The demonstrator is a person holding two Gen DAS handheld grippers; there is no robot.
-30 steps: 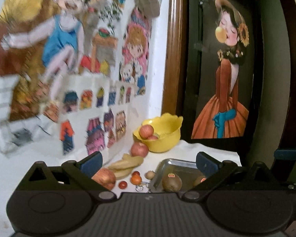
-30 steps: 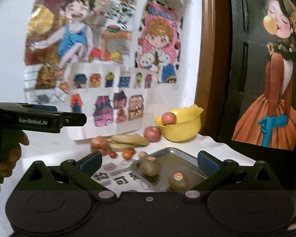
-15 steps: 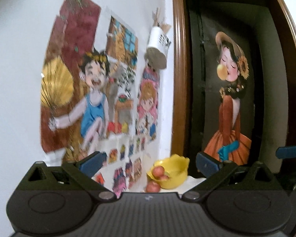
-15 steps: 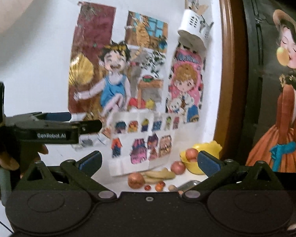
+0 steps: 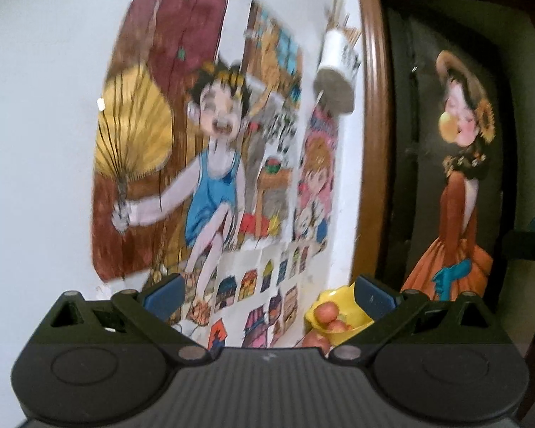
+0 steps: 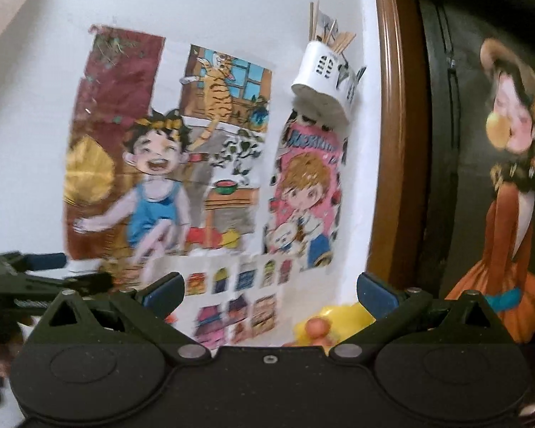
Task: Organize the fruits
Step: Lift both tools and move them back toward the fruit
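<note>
Both cameras point up at the wall. A yellow bowl [image 5: 342, 315] holding red apples [image 5: 322, 312] peeks over the left gripper's body at the bottom; another apple [image 5: 312, 340] lies just below it. My left gripper [image 5: 267, 294] is open and empty, raised far from the fruit. In the right wrist view the same yellow bowl [image 6: 339, 317] with an apple [image 6: 315, 326] shows low down. My right gripper [image 6: 269, 290] is open and empty too. The left gripper [image 6: 42, 278] appears at the left edge of the right view. The tray and other fruits are hidden.
Cartoon posters [image 5: 214, 178] cover the white wall. A white utensil holder [image 6: 326, 78] with chopsticks hangs near a brown door frame [image 6: 392, 142]. A dark door bears a picture of a figure in an orange dress [image 5: 456, 221].
Both grippers have tilted and lifted upward. The table, tray, bananas and small fruits have dropped out of view; only the bowl and apples stay visible at the bottom.
</note>
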